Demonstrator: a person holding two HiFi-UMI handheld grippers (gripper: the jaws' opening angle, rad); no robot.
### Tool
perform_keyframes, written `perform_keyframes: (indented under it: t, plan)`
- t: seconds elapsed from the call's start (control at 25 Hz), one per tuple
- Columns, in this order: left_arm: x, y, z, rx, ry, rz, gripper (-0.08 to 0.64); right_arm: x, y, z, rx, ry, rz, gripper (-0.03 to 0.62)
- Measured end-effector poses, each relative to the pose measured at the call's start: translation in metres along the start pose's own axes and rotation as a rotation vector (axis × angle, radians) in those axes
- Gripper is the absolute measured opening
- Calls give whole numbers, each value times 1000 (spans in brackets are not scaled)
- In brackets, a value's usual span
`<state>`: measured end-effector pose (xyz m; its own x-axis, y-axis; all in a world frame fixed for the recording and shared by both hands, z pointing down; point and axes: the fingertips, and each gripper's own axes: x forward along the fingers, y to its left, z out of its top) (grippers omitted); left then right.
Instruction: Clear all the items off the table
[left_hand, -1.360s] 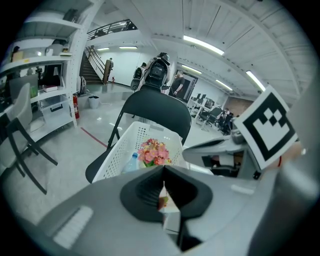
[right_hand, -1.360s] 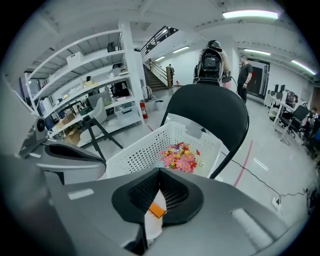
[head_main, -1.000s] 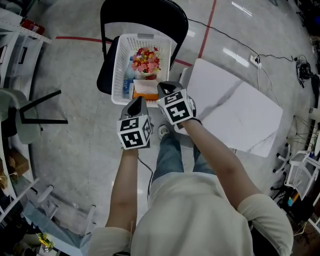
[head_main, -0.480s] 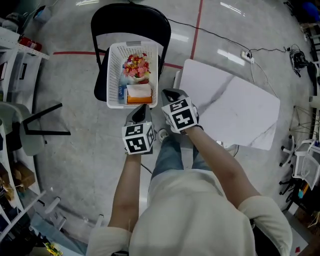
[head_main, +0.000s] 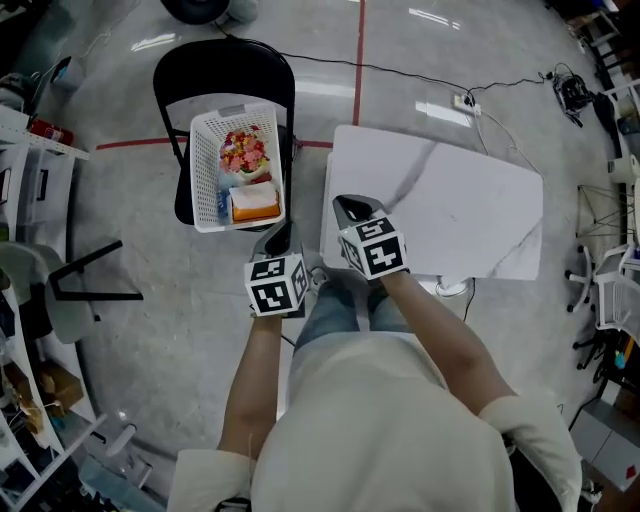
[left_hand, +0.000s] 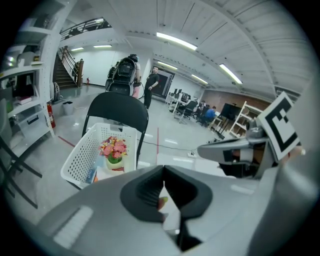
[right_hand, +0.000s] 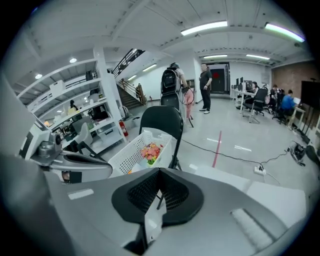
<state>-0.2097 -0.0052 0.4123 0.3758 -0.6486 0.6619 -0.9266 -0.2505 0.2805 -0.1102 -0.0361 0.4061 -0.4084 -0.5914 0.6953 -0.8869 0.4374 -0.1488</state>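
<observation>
A white plastic basket (head_main: 207, 178) rests on a black folding chair (head_main: 222, 62). It holds a pot of pink flowers (head_main: 243, 150), an orange and white box (head_main: 254, 203) and a blue item. My left gripper (head_main: 279, 238) hangs shut and empty just below the basket's near edge. The right gripper (head_main: 351, 209) is shut and empty over the near left corner of the white marble-pattern table (head_main: 450, 205), whose top shows only grey veining. In the left gripper view the left gripper (left_hand: 163, 171) points past the basket (left_hand: 82, 152). In the right gripper view the right gripper (right_hand: 159, 173) points toward the flowers (right_hand: 151, 151).
Shelving (head_main: 22, 190) and a grey chair line the left side. A power strip (head_main: 466, 100) with cables lies on the floor beyond the table, near a red tape line (head_main: 358, 40). White racks (head_main: 612, 290) stand at the right. People (right_hand: 205, 86) stand far back in the hall.
Both grippers have drawn back from the basket toward my body and risen. The right one has swung over the table's corner. Basket and chair stayed put.
</observation>
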Motion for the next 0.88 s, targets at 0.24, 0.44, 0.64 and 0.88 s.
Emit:
perform_keyframes:
  t: [0.24,0.44,0.64,0.88]
  plan:
    - [-1,-60,-6,63,-12,-49,8,-57,-47,-32,79,-38,-66,0]
    - [-5,-106,-15,87,-17,-70,8,-99,-73,-61,100,-42,-84,0]
    - [-9,-151,-29,88,-15,-79,9,-142,-98,-85,82,-42,-95,0]
    - [-15,-204,-45,134,-10,-113,8,-188,-122,-113,102,-65,-121,0]
